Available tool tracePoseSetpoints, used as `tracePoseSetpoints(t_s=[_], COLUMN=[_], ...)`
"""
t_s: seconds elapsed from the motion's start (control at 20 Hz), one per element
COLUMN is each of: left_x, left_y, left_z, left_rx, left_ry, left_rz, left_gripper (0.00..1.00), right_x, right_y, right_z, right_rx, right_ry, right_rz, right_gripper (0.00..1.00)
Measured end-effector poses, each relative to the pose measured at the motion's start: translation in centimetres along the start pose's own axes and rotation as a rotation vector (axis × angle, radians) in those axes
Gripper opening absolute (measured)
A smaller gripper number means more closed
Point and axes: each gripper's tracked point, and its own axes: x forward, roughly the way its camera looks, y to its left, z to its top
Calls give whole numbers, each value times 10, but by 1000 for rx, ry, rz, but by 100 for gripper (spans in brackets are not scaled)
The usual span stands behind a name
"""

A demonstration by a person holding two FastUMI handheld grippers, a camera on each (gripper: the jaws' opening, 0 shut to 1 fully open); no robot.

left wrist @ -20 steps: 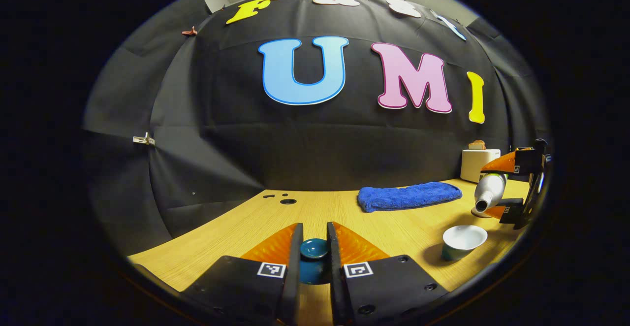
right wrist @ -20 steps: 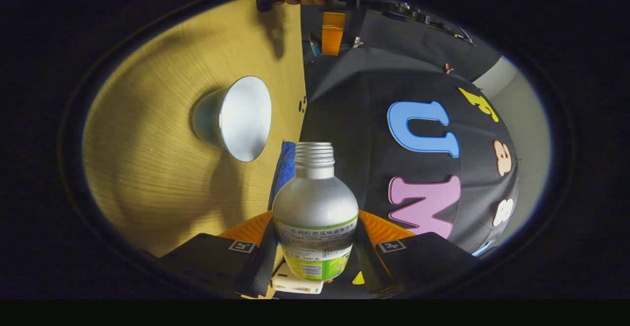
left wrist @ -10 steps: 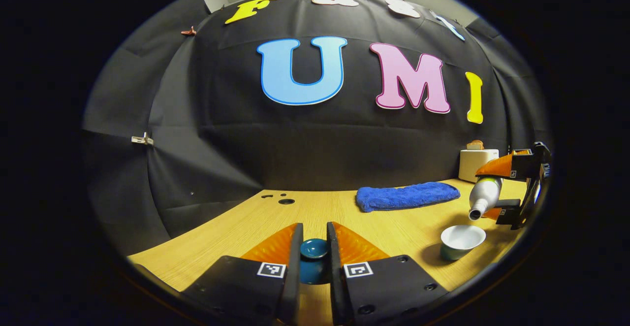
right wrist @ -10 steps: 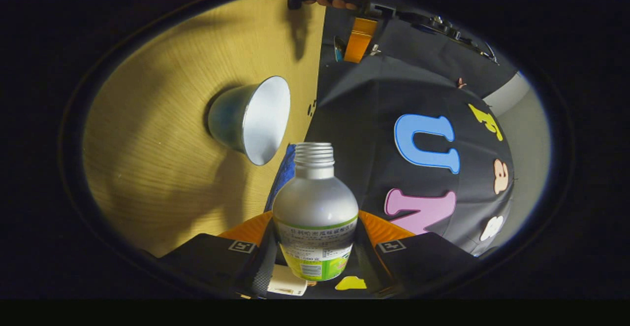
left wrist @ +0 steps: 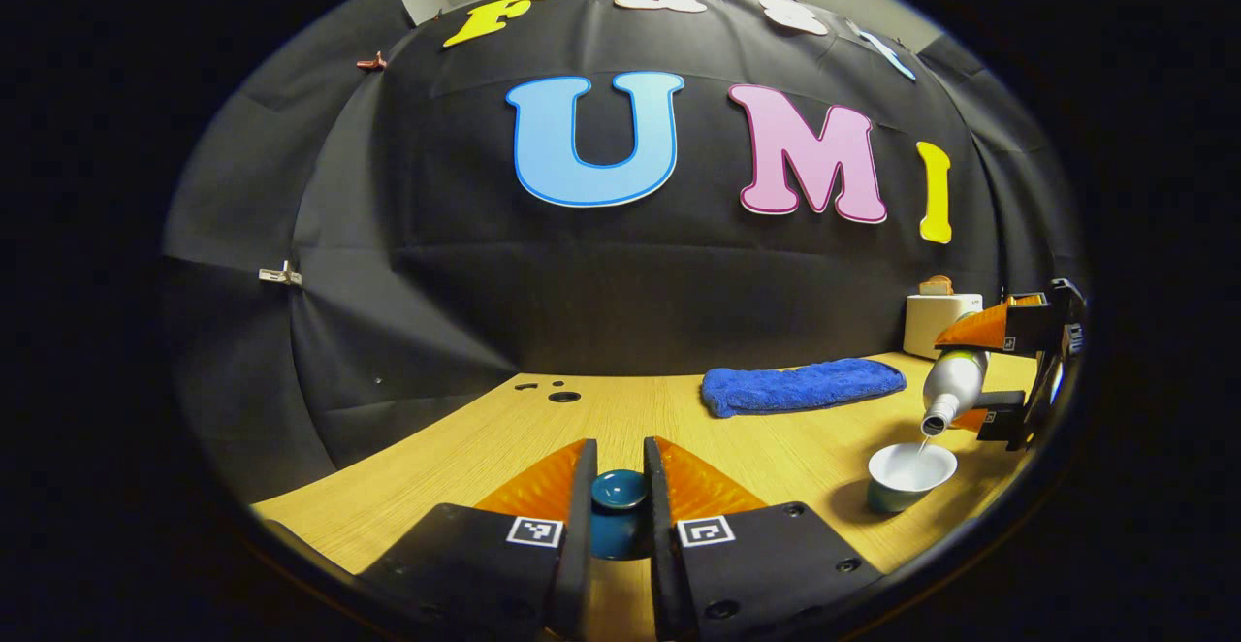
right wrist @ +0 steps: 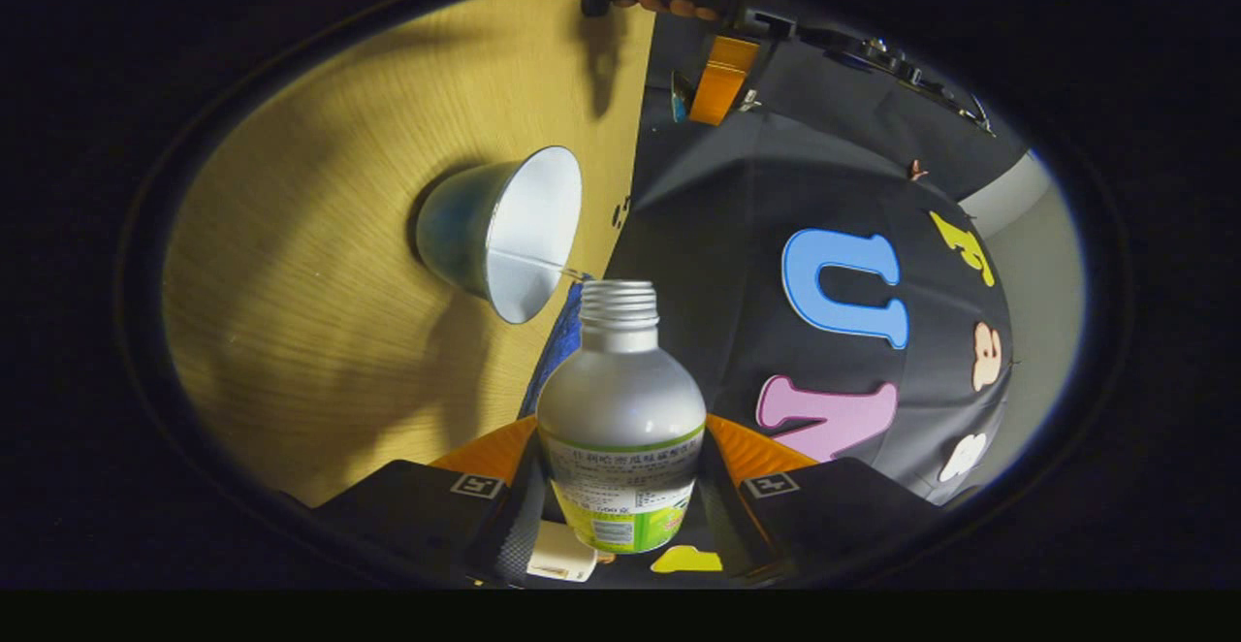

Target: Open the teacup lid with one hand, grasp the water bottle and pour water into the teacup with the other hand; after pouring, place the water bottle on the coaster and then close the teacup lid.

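The teacup (left wrist: 909,474) is standing open on the wooden table (left wrist: 582,424), over on my right side, and a thin stream of water is running into it from the bottle (right wrist: 620,409). I am holding that bottle in my right gripper (right wrist: 620,487), both fingers pressing on its labelled body, and I am tipping it so its uncapped neck is hanging just above the cup's rim; gripping low on the body is leaving the mouth free to pour. In the left gripper view the bottle is slanting downward with its mouth right over the white inside of the cup. My left gripper (left wrist: 619,497) is closed on the knob of the lid (left wrist: 619,490), and I am keeping it well apart from the cup, so the lid is out of the water's way but ready to go back on. A blue towel (left wrist: 805,386) is lying near the back wall. I judge the pour is only starting, so a gentle tilt matters.
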Motion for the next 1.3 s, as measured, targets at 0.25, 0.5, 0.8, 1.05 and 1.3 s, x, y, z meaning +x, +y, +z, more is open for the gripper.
tracePoseSetpoints(t_s=[0.25, 0.5, 0.8, 1.05, 1.3], left_x=[0, 0, 0, 1, 0], left_y=[0, 0, 0, 1, 0], left_z=[0, 0, 0, 1, 0], left_rx=[0, 0, 0, 0, -2], left_ry=[0, 0, 0, 0, 2], left_rz=[0, 0, 0, 0, -2], left_gripper=[29, 29, 29, 29, 29], right_x=[1, 0, 2, 4, 2], right_y=[-2, -8, -16, -39, -40], right_z=[-1, 3, 1, -2, 0], right_rx=[-38, -98, -168, -213, -259], right_ry=[-9, -35, -53, -52, -66], right_rz=[-2, -37, -64, -118, -133], right_gripper=[74, 74, 74, 74, 74])
